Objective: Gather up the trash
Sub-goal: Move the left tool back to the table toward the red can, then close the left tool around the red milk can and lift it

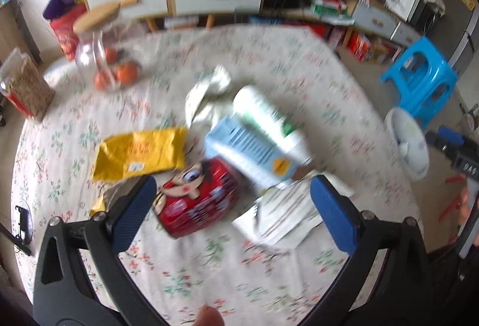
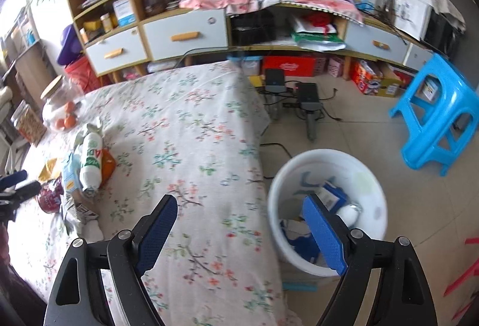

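A trash pile lies on the floral tablecloth [image 1: 185,272]: a red can with a cartoon face [image 1: 197,200], a pale blue carton [image 1: 251,146], a white bottle [image 1: 269,119], a yellow packet [image 1: 140,152], crumpled paper [image 1: 206,92] and a white wrapper [image 1: 284,215]. My left gripper [image 1: 233,185] hangs open just above the can and carton, touching neither. My right gripper [image 2: 239,201] is open and empty over the table's right edge. Beside it on the floor stands a white bucket [image 2: 371,185] with blue and white scraps inside. The same pile [image 2: 86,170] shows far left in the right wrist view.
A glass jar with oranges [image 1: 98,56] and a cereal container [image 1: 27,89] stand at the table's far left. A blue plastic stool [image 2: 437,113] and two black boxes with cables [image 2: 308,98] are on the tiled floor. Drawers and shelves [image 2: 185,35] line the wall.
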